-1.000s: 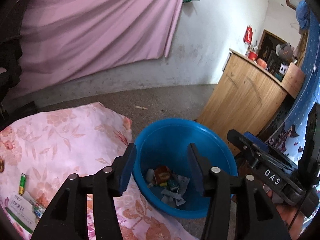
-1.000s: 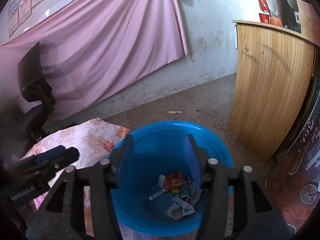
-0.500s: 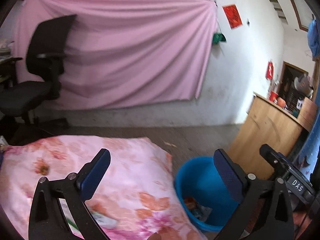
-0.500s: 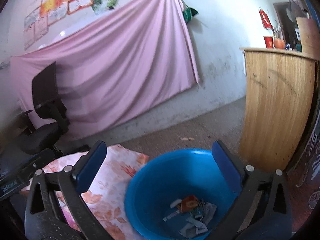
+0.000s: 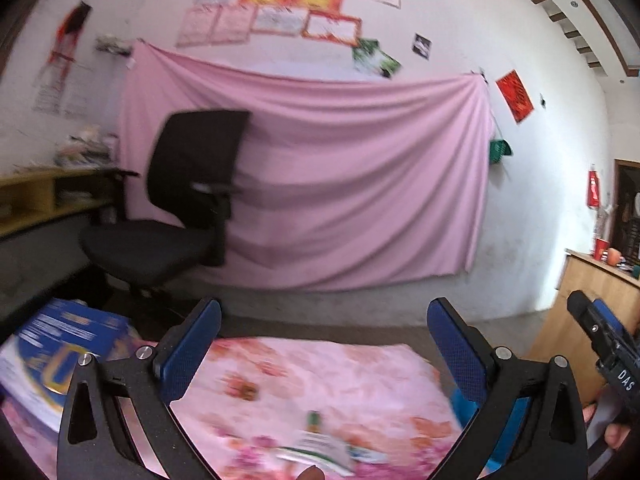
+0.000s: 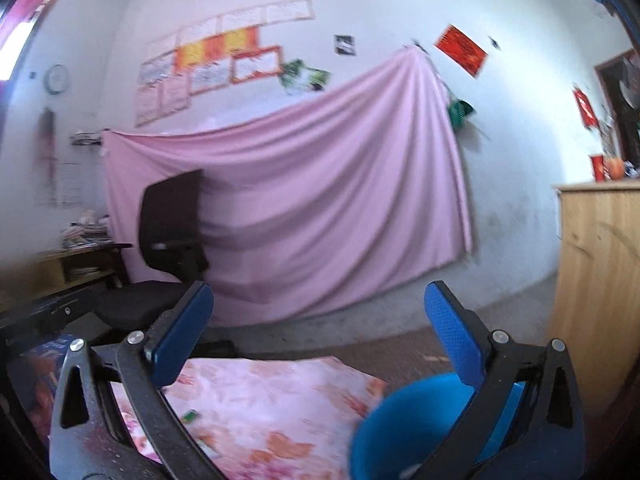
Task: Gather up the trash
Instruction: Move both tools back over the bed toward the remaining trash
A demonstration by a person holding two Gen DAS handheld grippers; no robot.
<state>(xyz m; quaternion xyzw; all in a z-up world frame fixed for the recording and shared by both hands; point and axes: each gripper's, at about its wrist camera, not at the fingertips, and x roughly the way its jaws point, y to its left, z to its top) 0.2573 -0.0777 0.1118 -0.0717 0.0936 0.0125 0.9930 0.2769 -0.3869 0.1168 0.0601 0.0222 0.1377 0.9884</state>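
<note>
My left gripper (image 5: 324,332) is open and empty, held high over the pink floral cloth (image 5: 304,384). On that cloth lie a small green battery (image 5: 313,421), a white and green packet (image 5: 320,449) and a little brown bit (image 5: 249,392). My right gripper (image 6: 320,320) is also open and empty, above the blue basin (image 6: 404,428), whose rim shows at the lower right. The same basin (image 5: 466,404) peeks out behind the left gripper's right finger. A green scrap (image 6: 189,416) lies on the cloth (image 6: 260,400) in the right wrist view. The basin's contents are mostly hidden.
A black office chair (image 5: 180,200) stands before a pink curtain (image 5: 340,180). A blue and white box (image 5: 60,352) sits at the cloth's left end. A wooden counter (image 6: 596,280) rises on the right. The right gripper's body (image 5: 608,352) and a hand (image 5: 612,432) show at the right edge.
Both grippers have opened wide and tilted up from the basin toward the wall. The left one has swung left over the cloth, so the basin's trash has dropped out of view.
</note>
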